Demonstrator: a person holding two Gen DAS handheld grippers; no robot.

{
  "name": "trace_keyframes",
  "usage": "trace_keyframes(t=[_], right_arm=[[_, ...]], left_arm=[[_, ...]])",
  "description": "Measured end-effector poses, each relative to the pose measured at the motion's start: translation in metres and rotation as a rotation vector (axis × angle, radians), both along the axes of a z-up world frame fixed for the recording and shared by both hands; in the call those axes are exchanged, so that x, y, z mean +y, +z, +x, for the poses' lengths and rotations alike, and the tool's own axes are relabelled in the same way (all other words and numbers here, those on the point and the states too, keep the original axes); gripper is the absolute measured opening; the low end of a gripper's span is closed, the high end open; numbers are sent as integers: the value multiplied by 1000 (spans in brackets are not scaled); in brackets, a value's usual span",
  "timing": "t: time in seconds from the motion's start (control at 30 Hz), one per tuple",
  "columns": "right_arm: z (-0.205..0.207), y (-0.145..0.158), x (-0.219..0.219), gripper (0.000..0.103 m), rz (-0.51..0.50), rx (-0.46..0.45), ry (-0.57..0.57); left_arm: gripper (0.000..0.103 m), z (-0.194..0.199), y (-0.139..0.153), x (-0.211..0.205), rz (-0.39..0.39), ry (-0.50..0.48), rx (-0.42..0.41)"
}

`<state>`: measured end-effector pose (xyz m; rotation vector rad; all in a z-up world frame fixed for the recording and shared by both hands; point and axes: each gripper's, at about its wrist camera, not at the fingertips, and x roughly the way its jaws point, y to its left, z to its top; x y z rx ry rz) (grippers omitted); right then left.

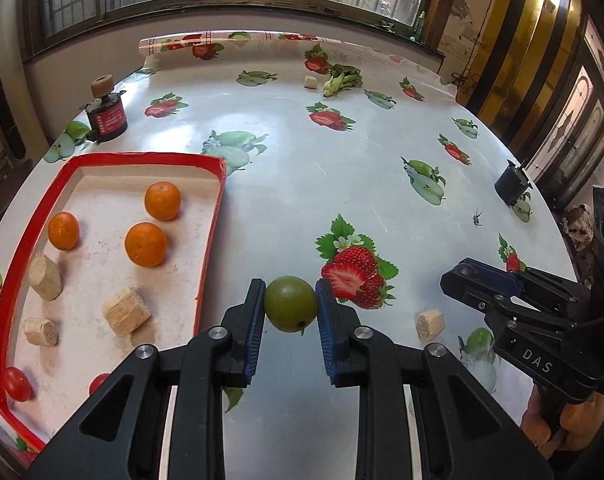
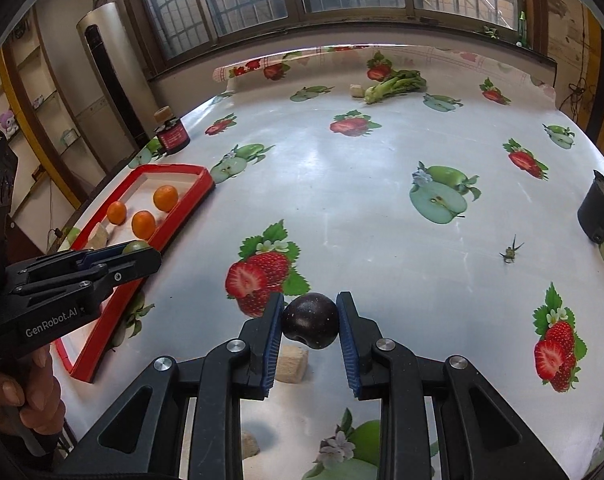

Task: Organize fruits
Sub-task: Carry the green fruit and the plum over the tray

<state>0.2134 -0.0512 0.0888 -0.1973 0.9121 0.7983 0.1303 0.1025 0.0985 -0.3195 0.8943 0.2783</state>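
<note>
Fruit in both grips; my left hand-held gripper (image 1: 290,305) clenched on green plum (image 1: 290,303), held just beside red tray (image 1: 211,236) for drop among oranges (image 1: 145,244); my right hand-held gripper (image 2: 310,322) grasping dark plum (image 2: 310,321) above tabletop (image 2: 362,184), waiting its turn.

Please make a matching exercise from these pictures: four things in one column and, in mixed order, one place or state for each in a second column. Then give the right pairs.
Things
1. green fruit
2. dark plum
3. oranges
4. leafy vegetable

Places
A. inside the red tray
B. held in the right gripper
C. on the far side of the table, near the window
D. held in the left gripper

Pairs: 1-D, 2-B, 3-A, 4-C
</note>
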Motion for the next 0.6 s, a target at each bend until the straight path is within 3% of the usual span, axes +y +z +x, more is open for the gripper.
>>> trace_keyframes(t=[0.6], right_arm=[[-39,6,51,28,2,2,132]], left_arm=[[23,-51,1,33,22,97,-1]])
